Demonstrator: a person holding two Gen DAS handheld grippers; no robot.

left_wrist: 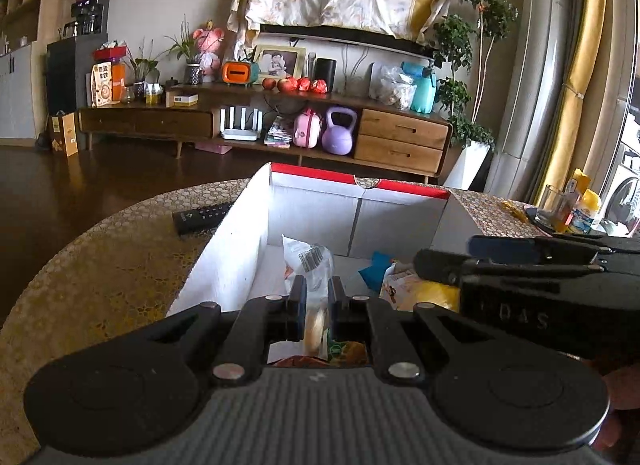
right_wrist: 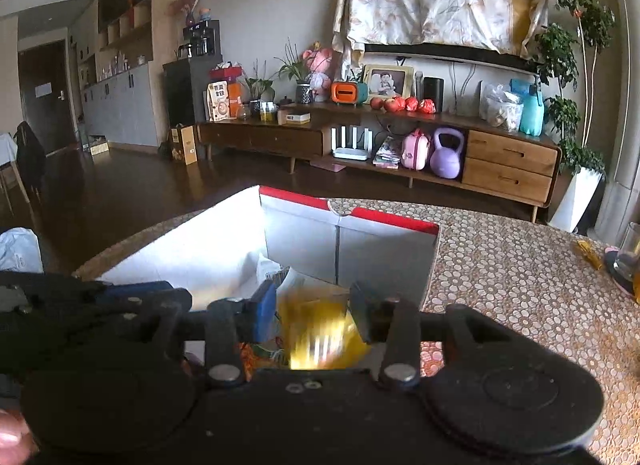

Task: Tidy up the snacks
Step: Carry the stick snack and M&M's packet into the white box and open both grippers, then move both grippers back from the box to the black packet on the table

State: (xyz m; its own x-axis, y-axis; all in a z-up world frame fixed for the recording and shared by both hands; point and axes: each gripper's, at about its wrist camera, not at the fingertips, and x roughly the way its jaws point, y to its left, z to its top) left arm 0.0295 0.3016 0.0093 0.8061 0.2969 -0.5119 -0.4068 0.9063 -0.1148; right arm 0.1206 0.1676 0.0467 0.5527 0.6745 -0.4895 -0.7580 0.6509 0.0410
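Note:
A white cardboard box (left_wrist: 224,253) with a red rim stands on the table and holds several snack packs. My left gripper (left_wrist: 317,305) is over the box, jaws nearly closed on a clear snack packet (left_wrist: 308,261) with a pale round snack inside. My right gripper (right_wrist: 314,305) is open over the same box (right_wrist: 200,253), with a blurred yellow snack bag (right_wrist: 320,329) between and below its jaws, apparently loose. The right gripper also shows in the left wrist view (left_wrist: 520,261), above a yellow bag (left_wrist: 432,293) and a blue wrapper (left_wrist: 374,269).
A black remote (left_wrist: 200,217) lies left of the box on the patterned tablecloth (right_wrist: 520,285). A glass, a small bottle and wrappers (left_wrist: 568,209) stand at the table's far right. A TV cabinet (left_wrist: 280,121) lines the far wall.

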